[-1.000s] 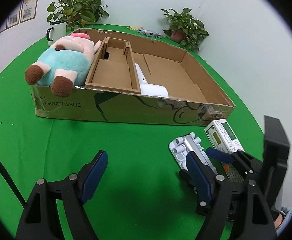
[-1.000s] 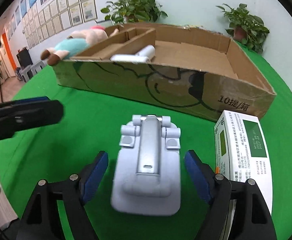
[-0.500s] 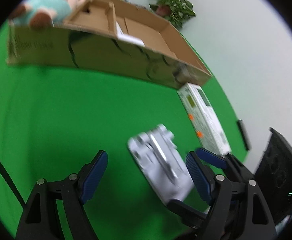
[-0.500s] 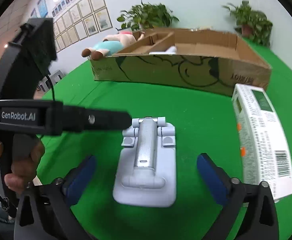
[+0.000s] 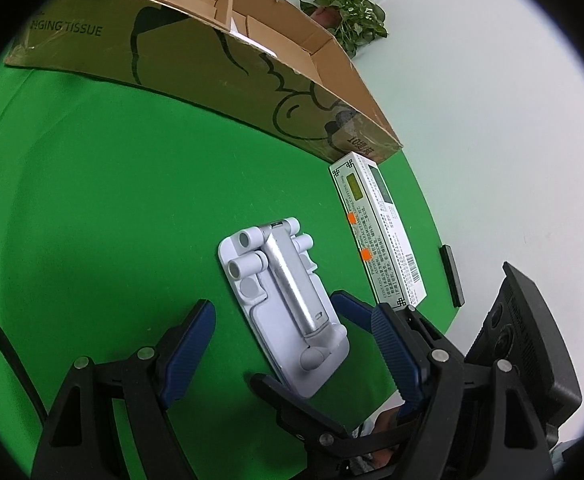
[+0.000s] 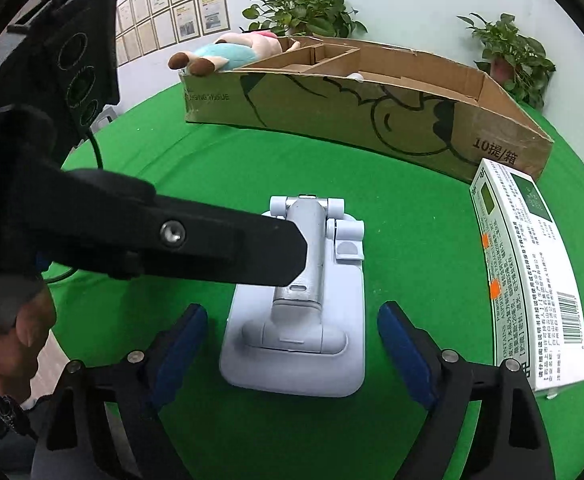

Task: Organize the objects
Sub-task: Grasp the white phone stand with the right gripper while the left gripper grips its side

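A pale lilac folding phone stand (image 5: 283,308) (image 6: 304,312) lies flat on the green table. My left gripper (image 5: 292,332) is open, its fingers on either side of the stand's near end. My right gripper (image 6: 292,344) is also open around the same stand from the other side. A left finger (image 6: 227,244) crosses over the stand in the right wrist view. A white medicine box (image 5: 376,232) (image 6: 528,268) lies to the right of the stand. The cardboard box (image 5: 219,64) (image 6: 372,108) stands behind, with a plush toy (image 6: 231,50) on its left end.
Potted plants (image 6: 304,12) (image 5: 348,12) stand by the wall behind the box. A white object (image 5: 251,42) lies inside the cardboard box. A small black bar (image 5: 452,276) lies at the table's right edge. Framed papers hang on the left wall.
My left gripper has swung down and right until its fingers straddle the phone stand. My right gripper has opened wider and drawn back a little. The stand has not moved.
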`<state>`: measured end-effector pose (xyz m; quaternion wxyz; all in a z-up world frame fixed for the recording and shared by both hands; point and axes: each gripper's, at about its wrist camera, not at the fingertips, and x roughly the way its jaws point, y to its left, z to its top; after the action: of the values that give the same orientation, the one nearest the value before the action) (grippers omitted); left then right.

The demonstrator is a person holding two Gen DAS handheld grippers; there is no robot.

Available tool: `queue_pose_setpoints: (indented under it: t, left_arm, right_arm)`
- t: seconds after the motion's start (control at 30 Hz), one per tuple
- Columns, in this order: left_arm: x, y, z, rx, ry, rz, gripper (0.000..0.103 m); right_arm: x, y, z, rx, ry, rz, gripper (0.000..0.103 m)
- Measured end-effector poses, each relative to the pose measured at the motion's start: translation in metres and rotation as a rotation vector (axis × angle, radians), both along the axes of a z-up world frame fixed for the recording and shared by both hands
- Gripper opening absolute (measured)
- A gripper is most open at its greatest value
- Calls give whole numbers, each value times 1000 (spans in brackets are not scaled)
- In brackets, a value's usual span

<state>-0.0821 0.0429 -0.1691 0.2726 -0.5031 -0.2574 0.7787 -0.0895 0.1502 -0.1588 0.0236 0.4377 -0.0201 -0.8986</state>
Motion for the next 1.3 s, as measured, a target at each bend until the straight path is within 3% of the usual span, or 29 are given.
queue_pose_setpoints:
  t: [0.3, 0.63, 0.67, 0.73, 0.8, 0.93, 1.13, 1.2, 1.3]
  left_arm:
    - [-12, 4, 1, -44, 6, 24, 79]
    - [-10, 0, 0, -41, 10, 34, 76]
    - [-10, 0, 1, -48, 10, 32, 76]
    - [-10, 4, 1, -70, 14, 26, 76]
    - [-10, 8, 1, -69, 8, 16, 68]
    - [-6, 16, 0, -76, 5, 12, 66]
    - [-2, 13, -3, -68, -23, 42, 49]
    - [-1, 13, -4, -67, -35, 41, 41]
    - [-1, 12, -7, -31, -58, 45, 40]
  right_arm:
    - [-4, 1, -3, 8, -16, -25, 102]
    - [-12, -6, -5, 11, 10, -35, 102]
    - [-11, -6, -5, 10, 14, -40, 101]
    - [-10, -7, -4, 15, 23, -46, 88]
    - [-9, -8, -2, 33, 38, -54, 65]
    - [-9, -5, 0, 31, 41, -68, 64]
    - [-5, 2, 4, -18, 32, -100, 64]
    - [-6, 8, 7, -75, 30, -115, 64]
    - [-6, 17, 10, -163, 18, -134, 64]
